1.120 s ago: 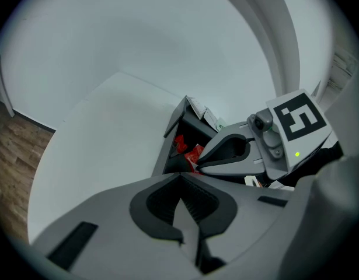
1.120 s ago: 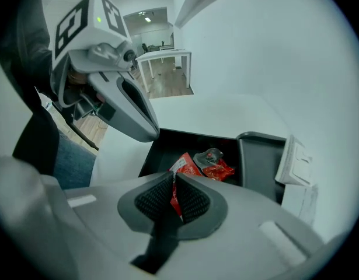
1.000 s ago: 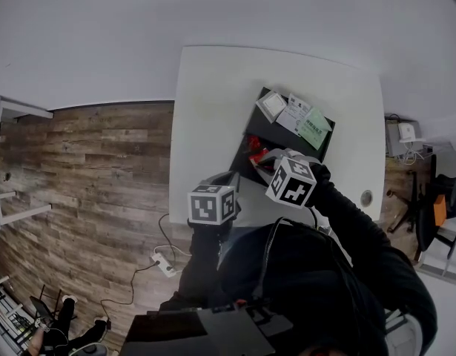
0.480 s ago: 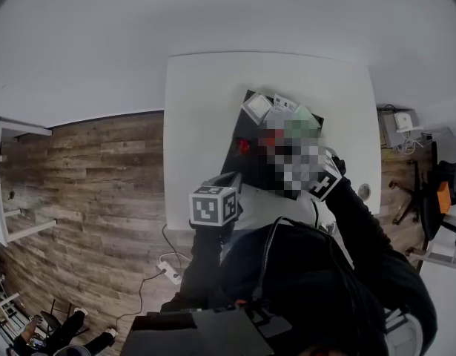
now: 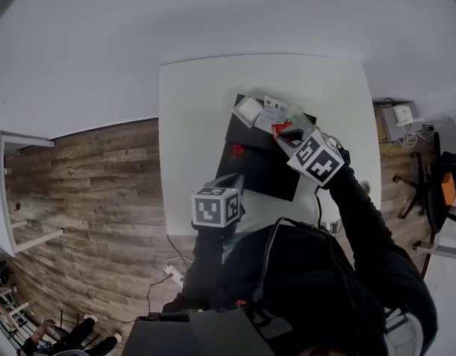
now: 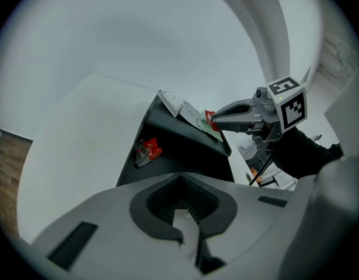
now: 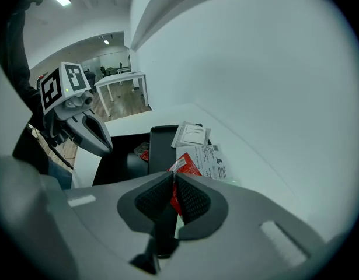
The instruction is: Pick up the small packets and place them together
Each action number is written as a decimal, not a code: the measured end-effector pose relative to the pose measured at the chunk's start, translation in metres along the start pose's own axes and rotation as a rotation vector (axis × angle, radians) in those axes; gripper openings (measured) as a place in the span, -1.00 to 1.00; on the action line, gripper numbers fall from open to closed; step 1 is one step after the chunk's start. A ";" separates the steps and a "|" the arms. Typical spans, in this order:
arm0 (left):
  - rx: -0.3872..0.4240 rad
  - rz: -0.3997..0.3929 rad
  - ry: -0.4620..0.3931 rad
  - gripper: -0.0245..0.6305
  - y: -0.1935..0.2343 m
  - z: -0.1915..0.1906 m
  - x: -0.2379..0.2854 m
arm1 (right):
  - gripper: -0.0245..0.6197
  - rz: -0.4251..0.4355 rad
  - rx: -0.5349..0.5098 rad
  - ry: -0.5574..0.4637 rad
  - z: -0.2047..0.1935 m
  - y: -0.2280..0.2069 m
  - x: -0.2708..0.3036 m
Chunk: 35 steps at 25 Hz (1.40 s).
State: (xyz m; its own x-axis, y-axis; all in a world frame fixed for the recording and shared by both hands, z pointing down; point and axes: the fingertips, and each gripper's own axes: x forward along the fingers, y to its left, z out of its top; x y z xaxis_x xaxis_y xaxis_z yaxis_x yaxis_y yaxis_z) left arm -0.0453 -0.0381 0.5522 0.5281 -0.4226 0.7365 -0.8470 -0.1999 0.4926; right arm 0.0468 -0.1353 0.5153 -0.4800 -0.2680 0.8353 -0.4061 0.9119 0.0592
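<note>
Your left tongs (image 6: 180, 217) sit shut and empty at the table's (image 5: 190, 110) six o'clock edge (keeping clear). A loose red packet (image 5: 236, 150) lies at the mat's (image 5: 265, 173) nine o'clock. Your right tongs (image 7: 172, 194) pinch a second red packet (image 7: 188, 165) over the one o'clock pile (image 5: 272, 114), likely to join it.

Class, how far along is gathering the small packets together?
Done: a white packet, printed packet and green packet lie together at the black mat's far corner. In hand: the right gripper grips a red packet over them. Left: the other red packet lies alone on the mat; the left gripper is shut, empty.
</note>
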 end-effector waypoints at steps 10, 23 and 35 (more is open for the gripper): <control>0.004 0.005 0.008 -0.92 -0.007 0.002 0.006 | -0.83 -0.002 0.032 0.034 -0.014 -0.007 0.011; 0.013 0.013 -0.011 -0.92 -0.015 0.002 0.002 | -0.55 -0.035 0.057 -0.056 -0.012 -0.014 0.000; 0.082 -0.011 -0.158 -0.92 -0.053 0.057 -0.026 | -0.64 -0.216 0.179 -0.397 0.034 -0.040 -0.104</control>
State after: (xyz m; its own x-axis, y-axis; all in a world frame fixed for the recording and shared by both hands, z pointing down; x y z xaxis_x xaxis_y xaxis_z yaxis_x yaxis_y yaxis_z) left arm -0.0178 -0.0666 0.4810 0.5266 -0.5525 0.6461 -0.8467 -0.2735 0.4563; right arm 0.0863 -0.1548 0.4076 -0.6157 -0.5745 0.5393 -0.6396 0.7641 0.0839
